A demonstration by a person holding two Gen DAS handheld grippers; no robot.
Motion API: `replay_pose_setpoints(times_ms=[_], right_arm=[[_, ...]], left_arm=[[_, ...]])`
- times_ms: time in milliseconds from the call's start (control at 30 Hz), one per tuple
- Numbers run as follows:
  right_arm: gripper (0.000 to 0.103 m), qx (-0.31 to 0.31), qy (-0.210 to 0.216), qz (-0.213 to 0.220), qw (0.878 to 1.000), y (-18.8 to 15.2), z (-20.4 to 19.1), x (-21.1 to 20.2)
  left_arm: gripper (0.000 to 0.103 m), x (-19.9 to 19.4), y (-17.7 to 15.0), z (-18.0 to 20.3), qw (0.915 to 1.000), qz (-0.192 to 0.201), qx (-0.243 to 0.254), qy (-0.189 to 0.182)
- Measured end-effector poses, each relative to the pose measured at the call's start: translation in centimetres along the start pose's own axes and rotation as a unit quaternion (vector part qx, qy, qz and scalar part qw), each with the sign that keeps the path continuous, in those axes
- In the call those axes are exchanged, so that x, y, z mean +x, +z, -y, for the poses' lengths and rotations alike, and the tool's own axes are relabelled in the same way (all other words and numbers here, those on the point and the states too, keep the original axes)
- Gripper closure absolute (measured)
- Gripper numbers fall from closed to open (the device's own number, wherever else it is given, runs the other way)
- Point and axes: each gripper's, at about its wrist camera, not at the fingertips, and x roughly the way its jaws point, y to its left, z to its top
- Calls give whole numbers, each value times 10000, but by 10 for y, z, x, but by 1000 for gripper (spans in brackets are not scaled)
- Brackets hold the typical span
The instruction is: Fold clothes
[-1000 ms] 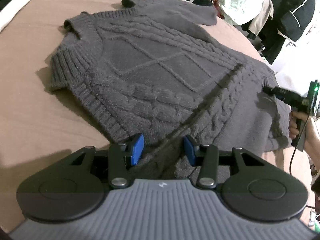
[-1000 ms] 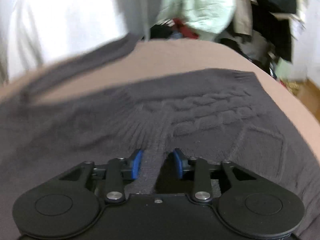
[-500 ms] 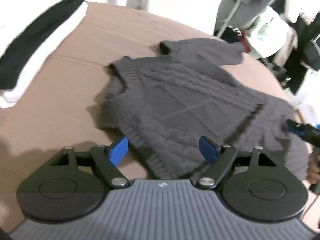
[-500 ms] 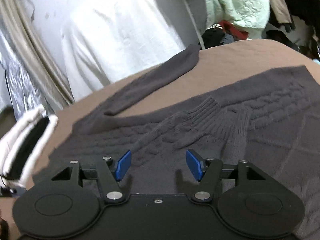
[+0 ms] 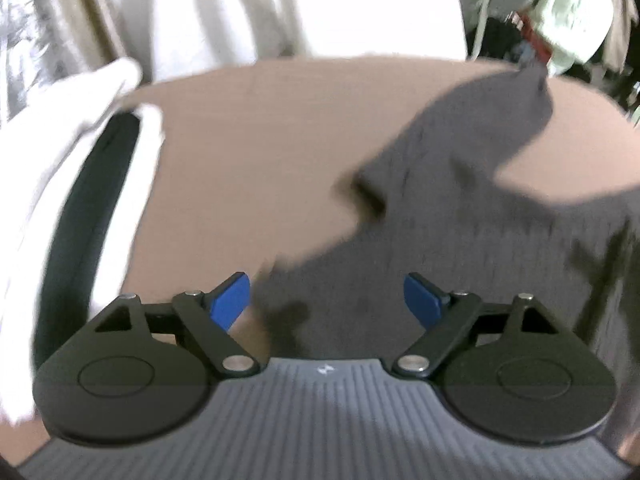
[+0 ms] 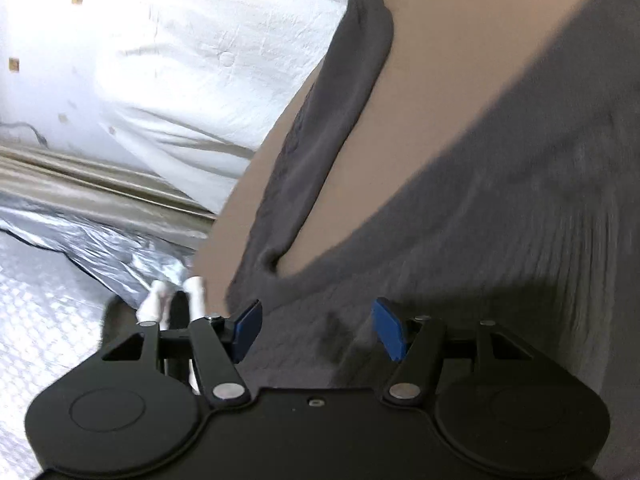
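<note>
A dark grey cable-knit sweater (image 5: 460,216) lies flat on the brown surface (image 5: 260,140). In the left wrist view it fills the right half, blurred by motion. My left gripper (image 5: 326,300) is open and empty, just above the sweater's near edge. In the right wrist view the sweater's body (image 6: 500,220) fills the right side, and one long sleeve (image 6: 320,120) stretches away toward the surface's far edge. My right gripper (image 6: 318,330) is open and empty, over the knit where the sleeve joins the body.
A folded stack of white and black clothes (image 5: 80,200) lies at the left of the surface; it also shows in the right wrist view (image 6: 176,300). White fabric (image 6: 180,60) and silver sheeting (image 6: 80,240) lie beyond the edge. Hanging clothes (image 5: 580,12) are at the back right.
Both grippers have opened and let go of the sweater. Both views have swung left: the folded stack came into view and the sleeve now lies stretched out ahead of the right gripper.
</note>
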Motion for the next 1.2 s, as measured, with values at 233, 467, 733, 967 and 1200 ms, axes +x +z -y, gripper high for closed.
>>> replay_pose_setpoints(times_ms=[233,467,733,967,1200], right_arm=[[36,-912,-608,-371,9933,19,-17,6],[36,-1412,-971,-372,9845,26,-12,12],[36,-1609,-949,-81,9824,26,-8,10],[36,-1838,-964,99,9782,22,-12,8],[36,-2048,-945,237,9739,17,-21,11]], left_arm=[[19,61,75,7,9995,-138,229,-154],[18,142,124,32,9963,-505,-134,-685],[18,209,134,73,9905,-475,-362,-1240],[90,194,121,116,9873,-145,444,-1520],[90,86,63,103,9423,614,538,-3247]])
